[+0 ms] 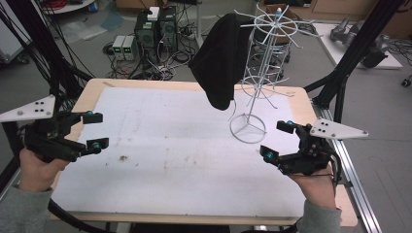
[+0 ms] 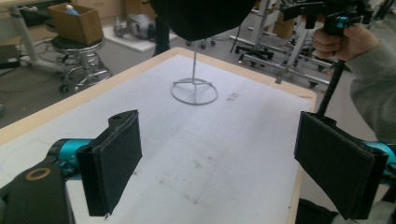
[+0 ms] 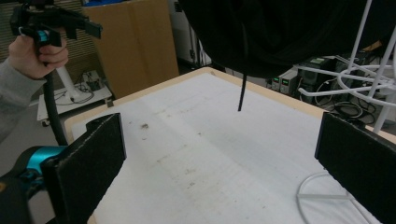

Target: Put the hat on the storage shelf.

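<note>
A black cloth cap [image 1: 221, 58] hangs on a white wire rack [image 1: 262, 73] standing at the back right of the table; its round wire base [image 1: 248, 128] rests on the white mat. In the left gripper view the cap [image 2: 198, 16] hangs above the wire base [image 2: 194, 91]. From the right gripper view I see the cap [image 3: 271, 32] close overhead, a thin black cord [image 3: 241, 93] dangling from it. My left gripper [image 1: 97, 131] hovers open at the table's left edge, nothing between its pads [image 2: 112, 163]. Right of the rack's base my right gripper [image 1: 277, 141] is open and empty too.
The table [image 1: 92, 92] has a wooden rim and a stained white mat [image 1: 170, 145]. Black frame struts [image 1: 357, 48] rise at both sides. Computers and cables [image 1: 155, 34] sit on the floor behind. A stool and a cardboard box [image 2: 74, 21] stand off the table.
</note>
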Demonstrator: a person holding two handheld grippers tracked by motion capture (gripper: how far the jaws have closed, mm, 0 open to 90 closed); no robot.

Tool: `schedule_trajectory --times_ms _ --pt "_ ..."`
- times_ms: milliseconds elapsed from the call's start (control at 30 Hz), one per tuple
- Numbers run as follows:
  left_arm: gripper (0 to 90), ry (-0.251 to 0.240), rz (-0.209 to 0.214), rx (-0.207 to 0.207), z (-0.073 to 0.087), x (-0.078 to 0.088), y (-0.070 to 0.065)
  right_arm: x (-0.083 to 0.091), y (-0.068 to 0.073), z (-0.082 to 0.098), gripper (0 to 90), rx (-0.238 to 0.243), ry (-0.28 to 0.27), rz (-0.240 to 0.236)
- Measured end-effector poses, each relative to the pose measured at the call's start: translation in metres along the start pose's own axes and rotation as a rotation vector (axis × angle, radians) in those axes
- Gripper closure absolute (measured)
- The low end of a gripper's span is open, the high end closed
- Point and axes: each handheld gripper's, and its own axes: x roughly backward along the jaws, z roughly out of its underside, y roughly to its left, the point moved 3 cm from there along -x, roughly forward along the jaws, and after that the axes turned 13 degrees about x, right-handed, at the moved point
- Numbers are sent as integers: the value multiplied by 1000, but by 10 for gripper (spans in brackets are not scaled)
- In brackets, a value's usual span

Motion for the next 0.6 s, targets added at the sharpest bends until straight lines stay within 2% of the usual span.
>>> schedule_trajectory --times_ms 133,233,433,600 --pt "149 -23 -19 31 15 6 10 0 -1 0 8 -2 3 7" --pt "149 -32 -34 36 23 11 14 0 -2 1 8 -9 3 16" --pt "147 -26 -61 39 30 15 19 2 -3 2 8 -20 1 36" --pt "145 -20 -82 52 37 12 20 4 -5 2 8 -25 -7 77"
